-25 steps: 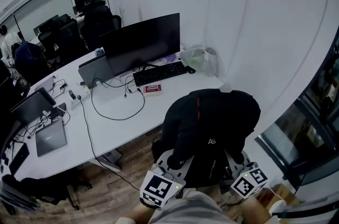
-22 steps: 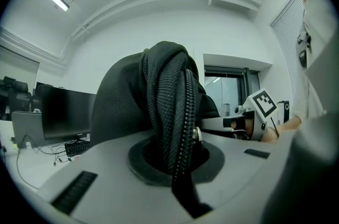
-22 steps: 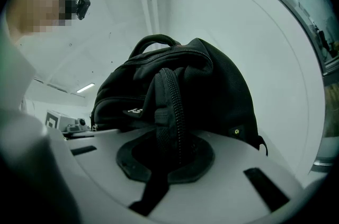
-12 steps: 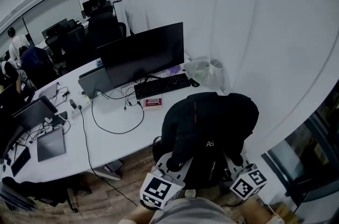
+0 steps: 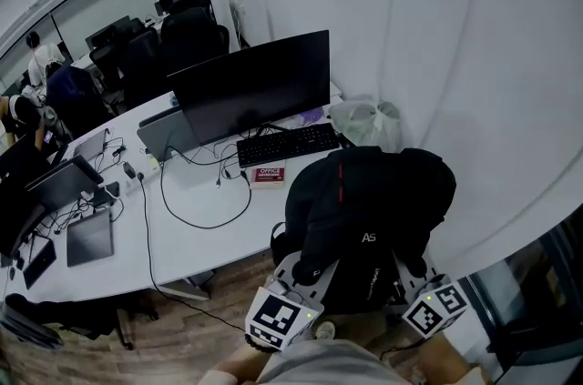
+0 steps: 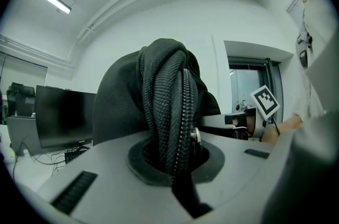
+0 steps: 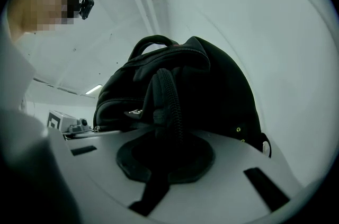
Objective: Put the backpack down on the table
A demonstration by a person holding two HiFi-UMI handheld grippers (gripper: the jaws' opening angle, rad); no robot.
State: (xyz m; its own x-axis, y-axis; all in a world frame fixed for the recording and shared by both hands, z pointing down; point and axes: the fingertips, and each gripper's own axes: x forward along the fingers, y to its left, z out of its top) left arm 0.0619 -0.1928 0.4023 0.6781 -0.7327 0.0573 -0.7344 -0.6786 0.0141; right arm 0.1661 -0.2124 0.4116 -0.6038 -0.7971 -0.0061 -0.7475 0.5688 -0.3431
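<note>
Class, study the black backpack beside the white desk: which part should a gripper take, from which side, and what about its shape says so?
Take the backpack by its thick zip-edged folds, one per gripper, coming level from the carrier's side, as the left gripper and right gripper do now. The body looks bulky and soft; these narrow ridges probably suit shut jaws best.

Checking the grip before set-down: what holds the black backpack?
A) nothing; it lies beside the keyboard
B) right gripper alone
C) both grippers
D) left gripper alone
C: the left gripper is shut on a zippered fold of the backpack, and the right gripper is shut on another black fold of it.
</note>
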